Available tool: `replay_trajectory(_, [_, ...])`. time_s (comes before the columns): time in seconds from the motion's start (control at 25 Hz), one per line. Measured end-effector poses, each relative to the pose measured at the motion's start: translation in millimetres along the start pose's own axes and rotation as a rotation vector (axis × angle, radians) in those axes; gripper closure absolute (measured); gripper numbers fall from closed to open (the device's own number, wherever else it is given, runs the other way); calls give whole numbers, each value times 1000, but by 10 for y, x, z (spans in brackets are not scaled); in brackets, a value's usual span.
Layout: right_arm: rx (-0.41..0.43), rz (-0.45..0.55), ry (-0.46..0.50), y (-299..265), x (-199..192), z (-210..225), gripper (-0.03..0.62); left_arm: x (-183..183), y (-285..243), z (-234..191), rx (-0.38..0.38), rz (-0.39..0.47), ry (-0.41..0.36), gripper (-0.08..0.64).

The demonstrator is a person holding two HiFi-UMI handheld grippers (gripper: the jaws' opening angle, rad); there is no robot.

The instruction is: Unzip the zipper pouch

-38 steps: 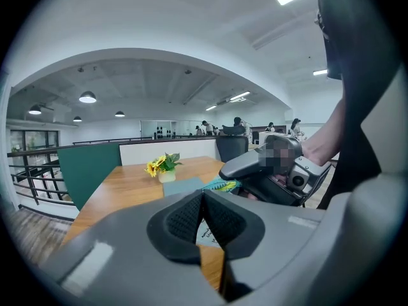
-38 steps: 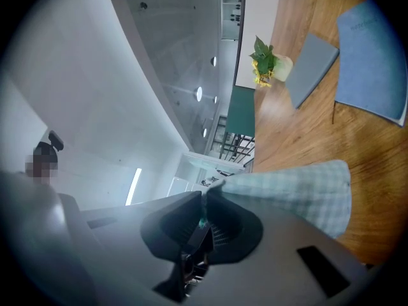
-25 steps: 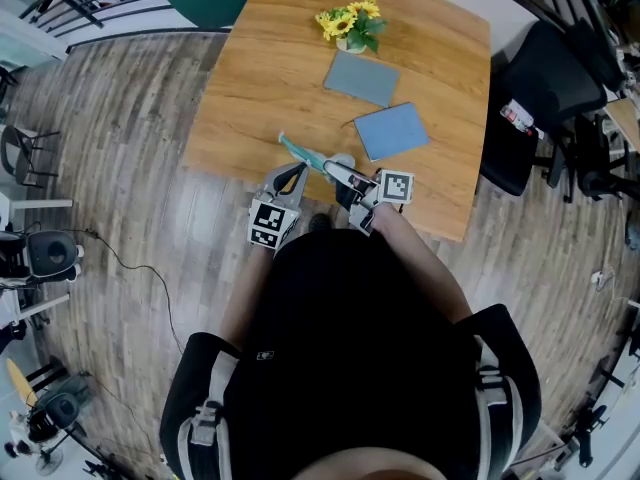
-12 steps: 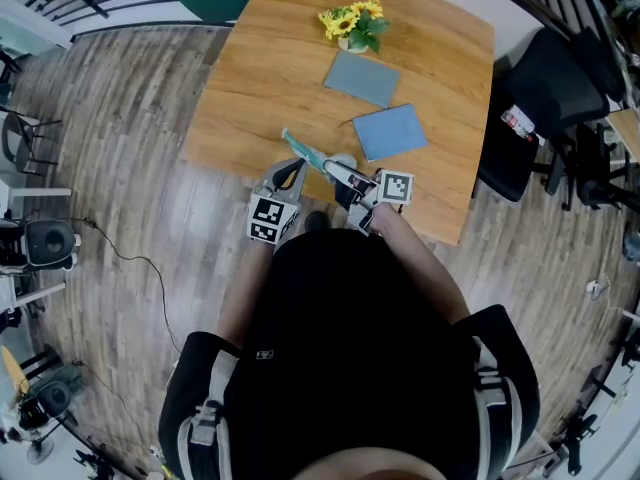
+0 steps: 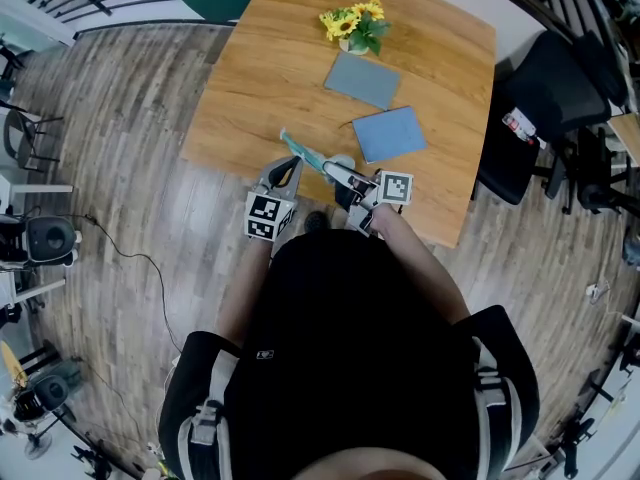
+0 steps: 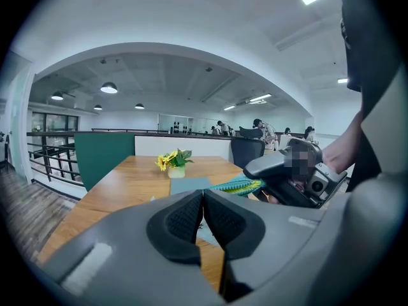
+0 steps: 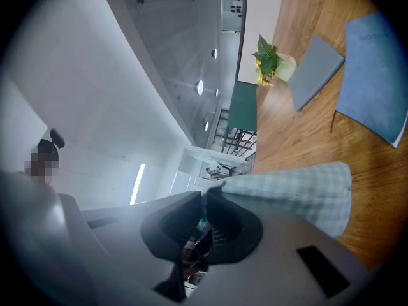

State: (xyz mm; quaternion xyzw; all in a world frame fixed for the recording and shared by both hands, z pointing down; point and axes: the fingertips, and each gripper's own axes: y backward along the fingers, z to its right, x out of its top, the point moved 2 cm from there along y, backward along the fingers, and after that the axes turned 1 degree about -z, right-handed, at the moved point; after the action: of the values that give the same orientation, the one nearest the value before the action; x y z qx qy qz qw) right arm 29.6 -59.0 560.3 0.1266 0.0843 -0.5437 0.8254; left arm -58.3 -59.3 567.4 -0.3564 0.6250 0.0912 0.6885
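Observation:
A teal checked zipper pouch [image 5: 300, 151] with a yellow zip [image 6: 239, 185] hangs above the wooden table's [image 5: 250, 88] near edge. My right gripper [image 5: 330, 169] is shut on one end of it. In the right gripper view the checked fabric [image 7: 299, 193] runs out from between the pads [image 7: 220, 212] to the right. My left gripper [image 5: 290, 166] hovers just left of the pouch. Its jaws [image 6: 203, 197] are shut, pad against pad, and nothing shows between them. The pouch and the right gripper [image 6: 290, 178] lie ahead of it to the right.
On the table lie a grey pad [image 5: 362, 78] and a blue pad [image 5: 390, 131]. A small pot of yellow flowers [image 5: 350, 20] stands at the far side. A black chair [image 5: 545, 78] is to the table's right. Wood floor surrounds the table.
The left gripper has edged slightly to the left. The right gripper and the pouch hold their place.

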Motion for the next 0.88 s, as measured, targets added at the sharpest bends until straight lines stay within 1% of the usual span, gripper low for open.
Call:
replay_trajectory(0.48, [2, -44, -18, -19, 67, 32, 563, 5, -57, -73, 30, -10, 27, 554])
replay_trajectory(0.72, [3, -89, -6, -85, 110, 52, 563, -19, -95, -183, 68, -22, 44, 554])
replay_trajectory(0.88, [8, -106, -5, -105, 155, 54, 563, 1, -138, -216, 73, -27, 43, 552])
